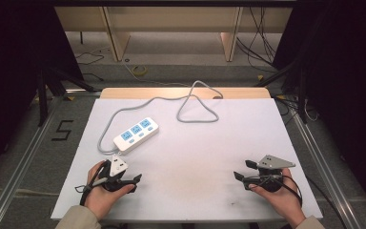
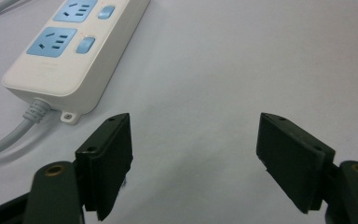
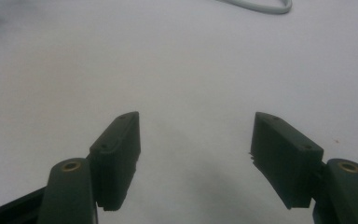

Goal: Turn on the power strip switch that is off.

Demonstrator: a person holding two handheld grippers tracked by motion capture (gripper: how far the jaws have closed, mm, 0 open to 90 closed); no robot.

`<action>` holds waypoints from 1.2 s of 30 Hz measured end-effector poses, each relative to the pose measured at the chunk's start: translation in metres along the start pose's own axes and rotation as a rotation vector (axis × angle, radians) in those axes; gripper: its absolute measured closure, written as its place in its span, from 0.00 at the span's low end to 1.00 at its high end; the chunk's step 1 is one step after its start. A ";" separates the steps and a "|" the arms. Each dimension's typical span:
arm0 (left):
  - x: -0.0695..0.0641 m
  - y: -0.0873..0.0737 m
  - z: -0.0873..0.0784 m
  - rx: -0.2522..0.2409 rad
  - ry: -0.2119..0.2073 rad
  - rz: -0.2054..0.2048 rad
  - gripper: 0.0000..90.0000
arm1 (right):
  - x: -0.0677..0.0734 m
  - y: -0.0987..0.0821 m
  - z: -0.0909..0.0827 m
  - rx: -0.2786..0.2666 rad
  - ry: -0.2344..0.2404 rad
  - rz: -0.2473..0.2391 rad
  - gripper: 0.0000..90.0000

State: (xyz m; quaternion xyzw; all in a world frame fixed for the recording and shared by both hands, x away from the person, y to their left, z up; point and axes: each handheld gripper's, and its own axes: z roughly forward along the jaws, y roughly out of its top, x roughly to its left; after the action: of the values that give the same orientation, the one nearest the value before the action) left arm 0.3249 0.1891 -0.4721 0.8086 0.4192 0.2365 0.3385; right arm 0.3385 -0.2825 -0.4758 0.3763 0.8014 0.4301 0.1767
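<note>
Power strip (image 1: pixel 136 134): lying flat on the white table (image 1: pixel 195 157), sockets up, easy to reach; cord (image 1: pixel 190 102) looping off to the back.
L gripper (image 1: pixel 136 182): resting nr the strip, jaws apart, holding nothing.
R gripper (image 1: pixel 240 179): waiting far off, jaws apart too, prob. ready.

Both hands wear beige sleeves. Left gripper (image 1: pixel 136 183) and right gripper (image 1: pixel 240 181): black bodies, grey three-cornered top plates, thin black cables trailing. Jaw pads are dark, blocky, screw-fastened; brass-ringed pivot holes on the arms.
</note>
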 end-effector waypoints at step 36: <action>0.011 0.025 0.000 0.097 0.016 -0.035 1.00 | 0.003 0.000 0.003 0.011 0.002 -0.013 0.38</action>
State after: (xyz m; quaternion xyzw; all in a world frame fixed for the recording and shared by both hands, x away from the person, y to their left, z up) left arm 0.3436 0.1875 -0.4530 0.8145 0.4470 0.2165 0.2998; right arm 0.3380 -0.2788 -0.4776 0.3716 0.8063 0.4250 0.1765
